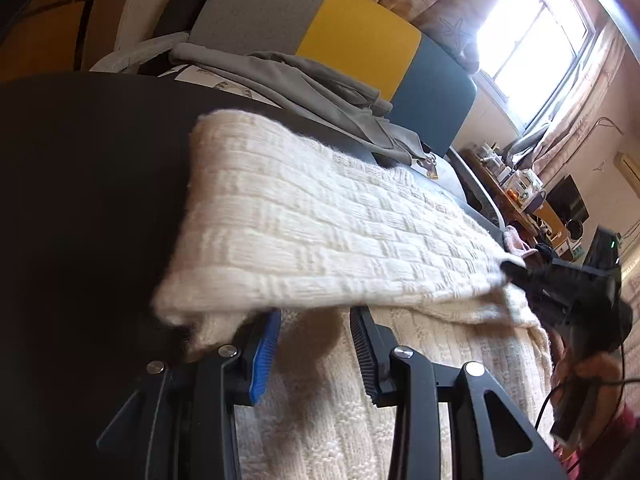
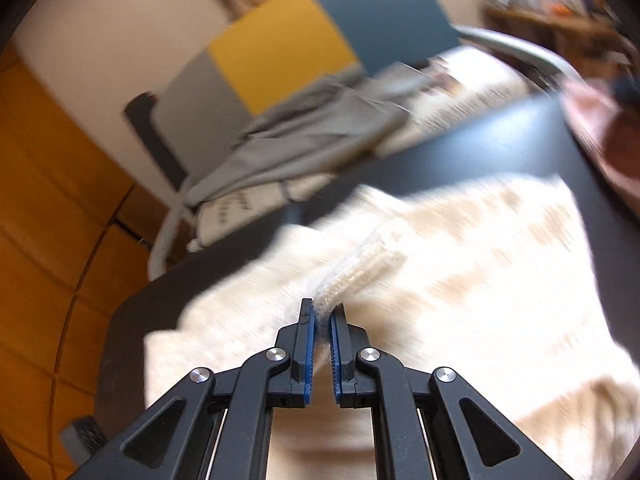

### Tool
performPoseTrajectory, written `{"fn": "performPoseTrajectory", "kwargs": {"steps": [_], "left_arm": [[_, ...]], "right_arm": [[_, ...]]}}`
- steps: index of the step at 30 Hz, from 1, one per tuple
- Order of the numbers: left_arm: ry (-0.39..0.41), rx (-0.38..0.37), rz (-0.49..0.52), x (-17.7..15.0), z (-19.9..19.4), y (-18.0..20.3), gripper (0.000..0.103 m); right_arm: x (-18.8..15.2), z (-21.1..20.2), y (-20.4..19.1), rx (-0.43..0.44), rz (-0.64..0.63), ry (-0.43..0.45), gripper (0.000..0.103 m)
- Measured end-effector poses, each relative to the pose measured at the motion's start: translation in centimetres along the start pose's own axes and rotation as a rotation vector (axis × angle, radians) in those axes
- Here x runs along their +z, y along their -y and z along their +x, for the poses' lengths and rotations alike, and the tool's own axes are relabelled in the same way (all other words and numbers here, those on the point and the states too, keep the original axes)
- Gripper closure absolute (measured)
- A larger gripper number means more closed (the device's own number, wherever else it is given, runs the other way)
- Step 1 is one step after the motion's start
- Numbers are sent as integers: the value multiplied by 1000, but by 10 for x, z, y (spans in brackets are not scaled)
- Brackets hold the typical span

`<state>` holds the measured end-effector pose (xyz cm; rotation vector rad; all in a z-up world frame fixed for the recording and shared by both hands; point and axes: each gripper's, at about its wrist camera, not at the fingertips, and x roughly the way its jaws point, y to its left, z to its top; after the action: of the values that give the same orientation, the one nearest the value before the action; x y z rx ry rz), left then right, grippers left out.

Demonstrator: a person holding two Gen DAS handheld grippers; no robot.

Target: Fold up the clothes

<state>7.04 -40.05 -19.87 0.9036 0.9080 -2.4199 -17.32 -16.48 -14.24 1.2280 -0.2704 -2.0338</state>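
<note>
A cream knitted sweater [image 1: 320,236] lies on a black table [image 1: 80,184], with one part folded over the rest. My left gripper [image 1: 316,320] is open at the fold's near edge, its jaws wide apart with cream fabric below them. My right gripper [image 2: 322,312] is shut on a ribbed edge of the sweater [image 2: 460,272]; the right wrist view is blurred by motion. The right gripper also shows in the left wrist view [image 1: 520,272], pinching the fold's right corner.
A chair with grey, yellow and blue panels [image 1: 352,36] stands behind the table, with grey clothes [image 1: 288,80] piled on it. A cluttered wooden shelf [image 1: 520,196] and a bright window [image 1: 532,28] are at the right. Wooden flooring [image 2: 48,208] lies left.
</note>
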Motion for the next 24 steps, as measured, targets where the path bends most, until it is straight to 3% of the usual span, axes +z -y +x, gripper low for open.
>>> {"fn": "performPoseTrajectory", "kwargs": {"steps": [2, 6, 8, 10, 12, 14, 15, 18, 20, 24], "left_arm": [[-3, 23, 23, 0, 3, 5, 67], [0, 47, 49, -4, 3, 8, 67], [3, 51, 53, -6, 3, 9, 67], [7, 50, 52, -8, 2, 9, 67], [9, 47, 50, -9, 2, 9, 67], [10, 47, 49, -10, 1, 10, 67], [10, 48, 49, -11, 0, 10, 67], [11, 55, 52, -12, -1, 12, 67], [12, 64, 56, -12, -2, 14, 67], [13, 83, 59, -13, -3, 16, 67]], "right_arm": [[-10, -2, 29, 1, 58, -10, 95], [-27, -2, 68, 147, 204, 11, 91], [-30, -1, 80, 211, 284, 22, 81], [-29, -1, 85, 236, 313, 41, 77], [-24, -3, 84, 242, 320, 67, 67], [-17, -3, 82, 234, 320, 94, 50], [-13, 0, 78, 205, 302, 89, 49], [-1, 6, 65, 101, 215, 53, 58], [11, 6, 47, 5, 88, 15, 95], [32, -36, 23, -79, -130, 105, 95]]}}
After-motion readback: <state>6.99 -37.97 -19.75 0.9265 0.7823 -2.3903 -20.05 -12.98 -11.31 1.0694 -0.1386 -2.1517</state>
